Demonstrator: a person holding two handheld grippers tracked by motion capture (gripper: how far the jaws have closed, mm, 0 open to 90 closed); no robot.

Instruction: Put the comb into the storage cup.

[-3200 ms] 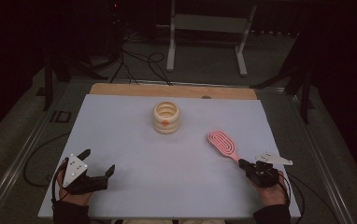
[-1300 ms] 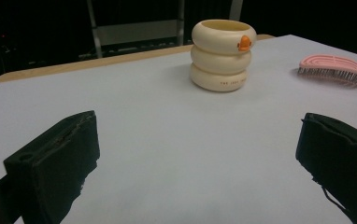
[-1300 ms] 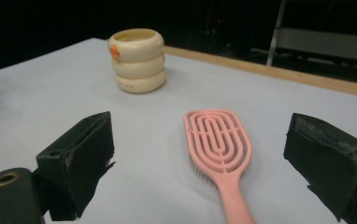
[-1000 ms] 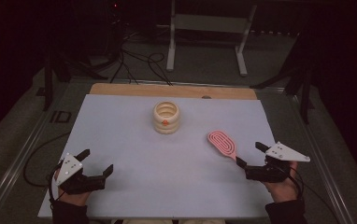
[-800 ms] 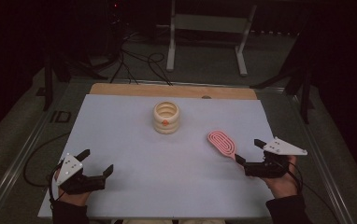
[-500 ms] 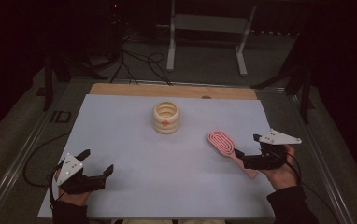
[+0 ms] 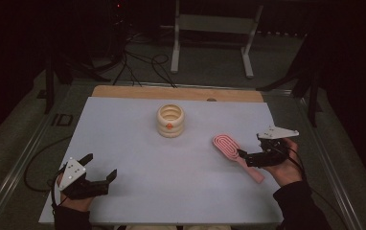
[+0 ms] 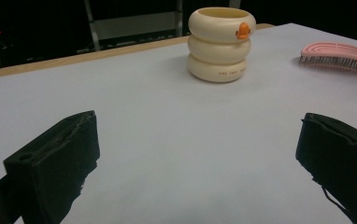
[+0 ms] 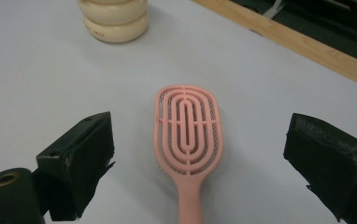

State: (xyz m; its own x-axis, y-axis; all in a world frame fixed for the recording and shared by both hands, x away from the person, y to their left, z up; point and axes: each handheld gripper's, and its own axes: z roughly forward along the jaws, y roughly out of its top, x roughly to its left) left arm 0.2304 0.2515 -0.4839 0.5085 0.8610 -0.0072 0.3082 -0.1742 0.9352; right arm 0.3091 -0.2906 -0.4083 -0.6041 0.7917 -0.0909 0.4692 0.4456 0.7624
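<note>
The right gripper [image 9: 200, 163] hangs with jaws spread wide on either side of the pink hairbrush [image 9: 188, 135], its handle running between them, while the left gripper [image 7: 97, 172], equally wide open, rests well apart from it.

A lab-like recording room: a white-topped table [image 7: 123, 129], floor cables [image 7: 140, 62] and a metal stand [image 7: 214, 28] amid darkness.

Bare white tabletop [image 7: 138, 158] lies all around the cream, three-ringed plastic cup [image 7: 170, 120], broken only by the pink slotted plastic hairbrush [image 7: 230, 149] well to its right.
</note>
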